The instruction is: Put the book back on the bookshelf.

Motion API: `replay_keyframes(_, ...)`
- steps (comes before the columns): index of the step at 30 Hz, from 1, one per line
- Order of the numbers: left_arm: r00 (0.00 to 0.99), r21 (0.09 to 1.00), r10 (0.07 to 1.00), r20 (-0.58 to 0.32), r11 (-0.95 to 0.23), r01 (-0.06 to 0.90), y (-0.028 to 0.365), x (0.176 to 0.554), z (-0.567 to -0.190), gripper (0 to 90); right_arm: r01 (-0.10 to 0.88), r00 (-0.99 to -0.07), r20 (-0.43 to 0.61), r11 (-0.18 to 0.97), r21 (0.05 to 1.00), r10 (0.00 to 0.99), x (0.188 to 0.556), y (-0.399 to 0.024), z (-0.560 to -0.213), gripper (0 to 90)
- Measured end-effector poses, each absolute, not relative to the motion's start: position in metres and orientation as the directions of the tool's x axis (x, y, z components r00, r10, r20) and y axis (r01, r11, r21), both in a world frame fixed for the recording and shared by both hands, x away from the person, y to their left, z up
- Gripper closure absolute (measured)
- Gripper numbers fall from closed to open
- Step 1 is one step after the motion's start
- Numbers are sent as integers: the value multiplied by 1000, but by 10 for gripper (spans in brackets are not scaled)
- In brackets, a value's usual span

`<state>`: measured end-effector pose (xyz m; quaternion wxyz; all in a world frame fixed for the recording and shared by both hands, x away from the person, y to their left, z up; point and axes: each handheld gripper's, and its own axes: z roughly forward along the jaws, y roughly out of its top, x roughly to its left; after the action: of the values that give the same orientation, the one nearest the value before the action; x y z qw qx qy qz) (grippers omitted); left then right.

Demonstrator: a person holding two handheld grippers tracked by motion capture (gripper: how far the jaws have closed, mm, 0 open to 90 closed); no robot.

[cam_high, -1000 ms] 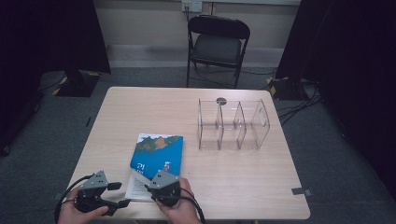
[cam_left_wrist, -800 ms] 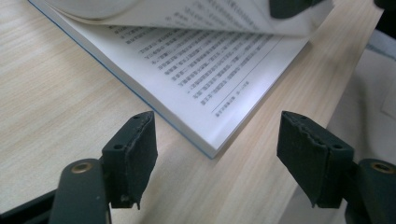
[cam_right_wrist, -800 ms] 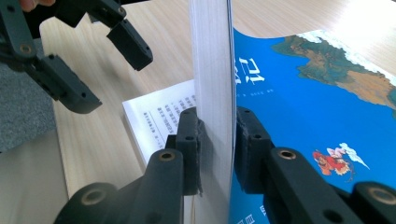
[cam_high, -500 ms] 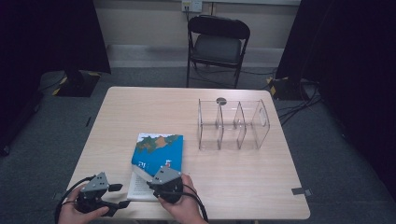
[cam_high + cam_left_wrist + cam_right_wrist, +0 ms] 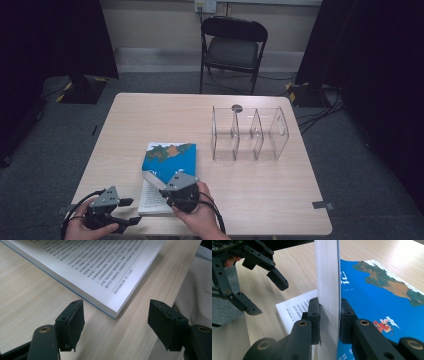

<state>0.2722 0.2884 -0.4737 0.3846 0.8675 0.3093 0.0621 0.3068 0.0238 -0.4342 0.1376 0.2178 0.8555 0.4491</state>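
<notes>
A paperback book [image 5: 169,159] with a blue map cover lies near the table's front edge. My right gripper [image 5: 156,181] is shut on the cover and a thick sheaf of pages [image 5: 327,270], holding them up on edge off the block. The blue cover [image 5: 374,297] faces right in the right gripper view, and a printed page [image 5: 294,307] lies bare beneath. My left gripper [image 5: 134,211] is open at the book's front left corner. In the left gripper view, that gripper [image 5: 115,312] has nothing between its jaws and points at the corner of the printed page [image 5: 100,270].
A clear plastic organizer [image 5: 250,132] with three compartments stands at the back right of the wooden table [image 5: 150,115]. A small dark round thing [image 5: 237,108] sits behind it. A folding chair [image 5: 232,45] stands beyond the table. The left gripper [image 5: 269,298] appears open in the right gripper view.
The right gripper has moved slightly up and forward with the clamped pages. The left gripper has barely shifted.
</notes>
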Motion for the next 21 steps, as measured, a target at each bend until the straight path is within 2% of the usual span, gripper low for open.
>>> replay_keyframes(21,806,681,580,-117,-544,490,277,274,-481,236,267,-866,-24,502,822,499,312,23,-424,759)
